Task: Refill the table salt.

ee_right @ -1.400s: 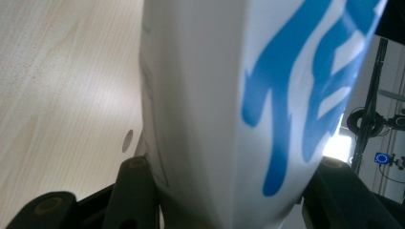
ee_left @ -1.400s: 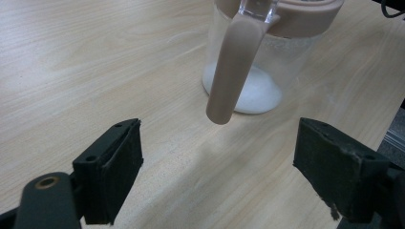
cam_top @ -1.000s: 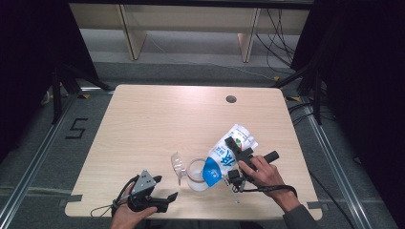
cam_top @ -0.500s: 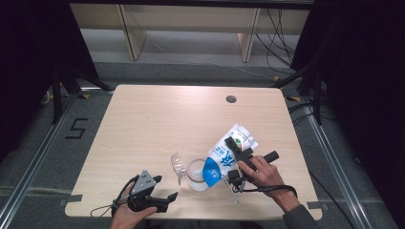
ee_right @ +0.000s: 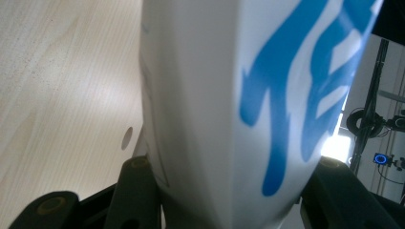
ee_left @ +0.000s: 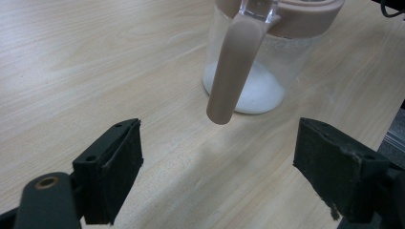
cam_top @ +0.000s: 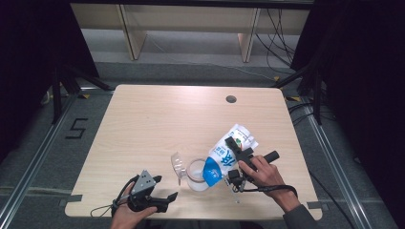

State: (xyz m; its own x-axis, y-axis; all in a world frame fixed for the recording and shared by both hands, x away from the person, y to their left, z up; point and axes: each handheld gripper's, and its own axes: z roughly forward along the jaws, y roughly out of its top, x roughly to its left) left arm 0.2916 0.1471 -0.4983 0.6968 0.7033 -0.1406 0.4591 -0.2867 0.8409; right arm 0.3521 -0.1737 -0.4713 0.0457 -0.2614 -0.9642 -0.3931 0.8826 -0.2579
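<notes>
left gripper (cam_top: 162, 200): black body, grey three-cornered plate, black cable loop | right gripper (cam_top: 236, 155): black, cylindrical handle, trailing black cable | jaws: black pads, brass-coloured rivets | sleeve (cam_top: 298, 218): grey

A black 5 (cam_top: 76, 129) marks the floor; the bag's (cam_top: 228, 153) blue lettering seems unreadable.

Light wooden table (cam_top: 143, 124), one jug on it

The clear jug (cam_top: 196, 174) stands just ahead of the left claw (cam_top: 165, 198), white powder inside.

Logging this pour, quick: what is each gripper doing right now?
Left gripper: open, holding nothing, facing the jar.
Right gripper: closed on the white and blue bag, tilted over the jar.
</notes>
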